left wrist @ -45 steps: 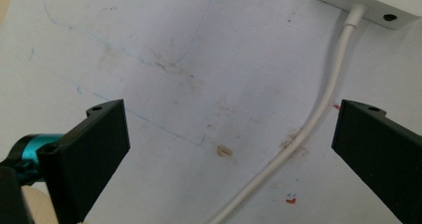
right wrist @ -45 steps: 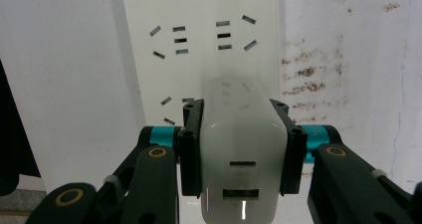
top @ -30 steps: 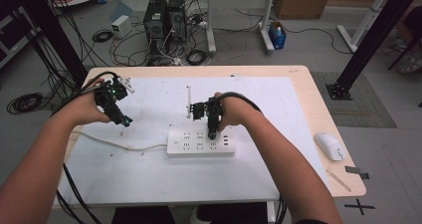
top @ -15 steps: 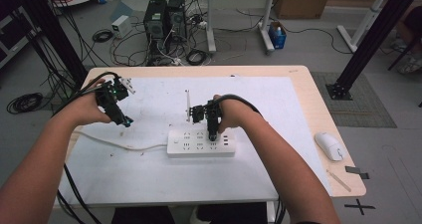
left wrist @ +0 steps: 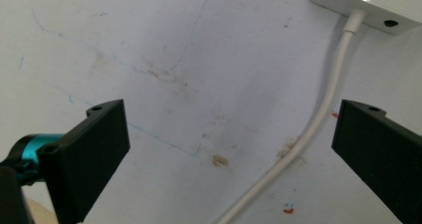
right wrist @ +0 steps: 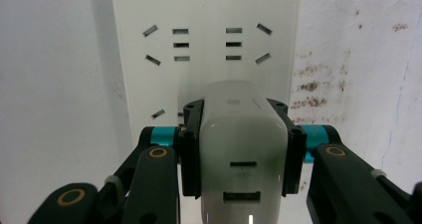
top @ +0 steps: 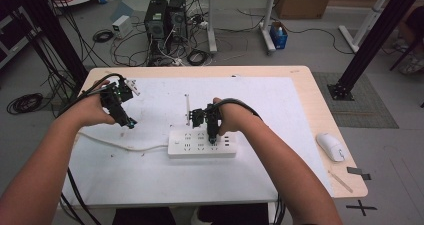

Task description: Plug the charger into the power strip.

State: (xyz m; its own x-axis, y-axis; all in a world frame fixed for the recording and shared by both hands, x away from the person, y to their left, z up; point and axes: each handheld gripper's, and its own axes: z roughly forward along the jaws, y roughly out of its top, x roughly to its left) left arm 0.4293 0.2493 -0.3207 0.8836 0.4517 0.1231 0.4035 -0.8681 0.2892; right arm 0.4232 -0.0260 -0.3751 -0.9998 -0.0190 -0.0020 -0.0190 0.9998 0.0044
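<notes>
A white power strip (top: 197,145) lies on the white mat in the middle of the table, its cable (top: 115,142) running off to the left. My right gripper (top: 213,134) points down over the strip's right part. In the right gripper view it (right wrist: 243,134) is shut on a white USB charger (right wrist: 244,154), a black pad against each side, directly over the strip's sockets (right wrist: 209,15). Whether the charger's prongs are in a socket is hidden. My left gripper (top: 126,120) hovers left of the strip, open (left wrist: 231,139) over the cable (left wrist: 323,114) and the strip's end (left wrist: 378,0), holding nothing.
A white mouse (top: 330,146) and a thin stick (top: 341,181) lie on the bare wood at the table's right edge. A thin white strip (top: 187,110) lies just behind the power strip. The mat (top: 150,185) is stained and covers most of the tabletop.
</notes>
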